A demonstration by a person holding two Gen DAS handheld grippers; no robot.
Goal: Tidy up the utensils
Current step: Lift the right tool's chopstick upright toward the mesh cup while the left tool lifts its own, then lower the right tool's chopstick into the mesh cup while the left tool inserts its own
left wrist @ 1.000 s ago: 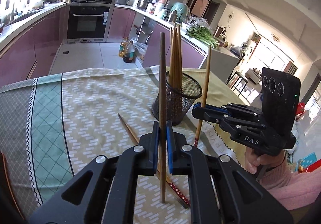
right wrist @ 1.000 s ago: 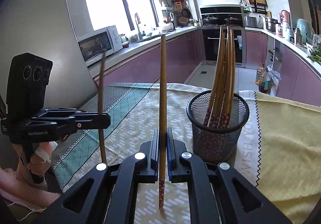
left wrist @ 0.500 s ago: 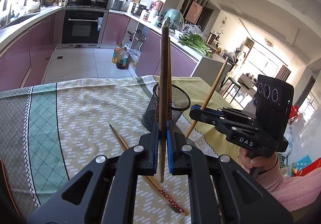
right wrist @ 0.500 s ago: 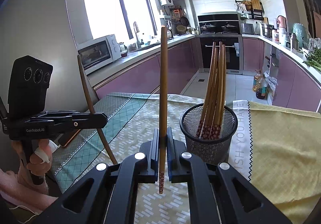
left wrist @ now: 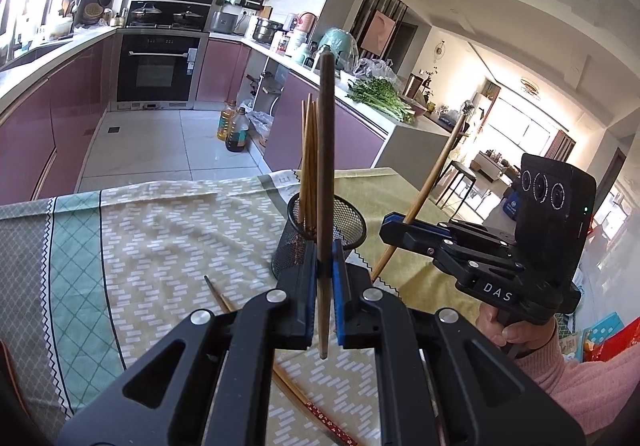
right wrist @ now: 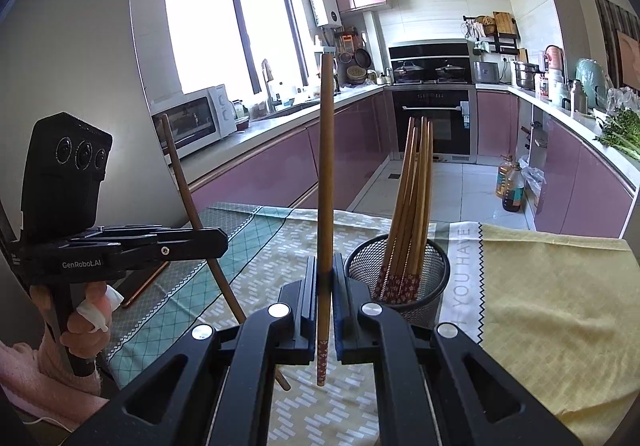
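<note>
We had raised both chopsticks, left gripper (left wrist: 324, 278) and right gripper (right wrist: 325, 286) each clenching one; mesh cup (right wrist: 396, 282) stood ahead, cloth (right wrist: 464, 278) reading "YOU HAVE".

In the left wrist view the mesh cup (left wrist: 320, 234) stands at twelve o'clock just beyond the left tongs (left wrist: 325, 278), its mouth crowded on the left by upright chopsticks (left wrist: 308, 166); the right tongs (left wrist: 394, 232) block three o'clock; a loose chopstick (left wrist: 224, 300) lies on the bench (left wrist: 160, 246) at seven o'clock; bare cloth spreads toward nine o'clock.
</note>
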